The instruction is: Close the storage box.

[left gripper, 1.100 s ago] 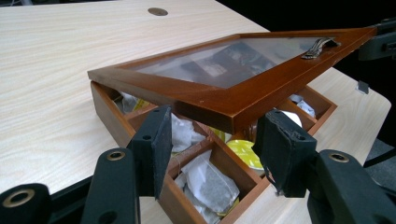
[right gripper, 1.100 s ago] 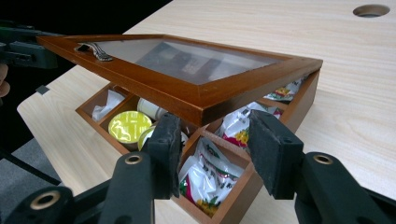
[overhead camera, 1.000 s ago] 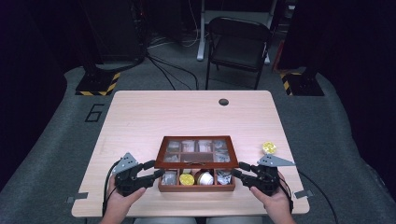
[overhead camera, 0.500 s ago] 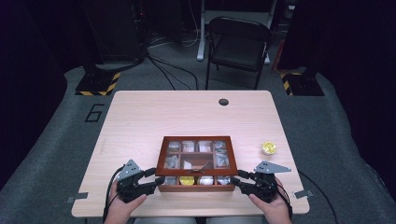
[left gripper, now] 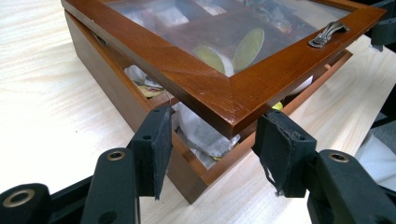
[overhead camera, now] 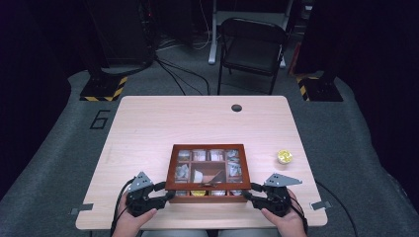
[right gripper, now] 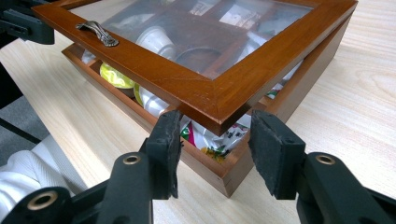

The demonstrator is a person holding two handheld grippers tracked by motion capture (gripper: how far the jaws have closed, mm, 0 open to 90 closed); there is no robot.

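1. The wooden box (overhead camera: 207,170) with the glass lid (left gripper: 219,60) sits at the near middle of the light wood table (overhead camera: 163,123), and that lid is way lower than a second ago. It was propped up steep then, so the near row of compartments showed from above; now it's tipped down almost flat with just a gap left along the near edge.
2. Left gripper (overhead camera: 163,196) is clenched on the lid's near left corner. In the left gripper view the two pads (left gripper: 154,144) sit either side of that corner, holding it just above the box wall.
3. Right gripper (overhead camera: 251,193) is doing the same on the near right corner, clamped on the lid frame. Both hands came a bit nearer to the table's near edge as the lid dropped.
4. Through the gap you can see white wrapped packets (left gripper: 201,135) and a yellow-topped capsule (right gripper: 114,77) inside. The metal handle (right gripper: 98,33) is on the lid's near edge.
5. A small yellow capsule (overhead camera: 284,156) sits on the table to the right of the box, same spot as before.
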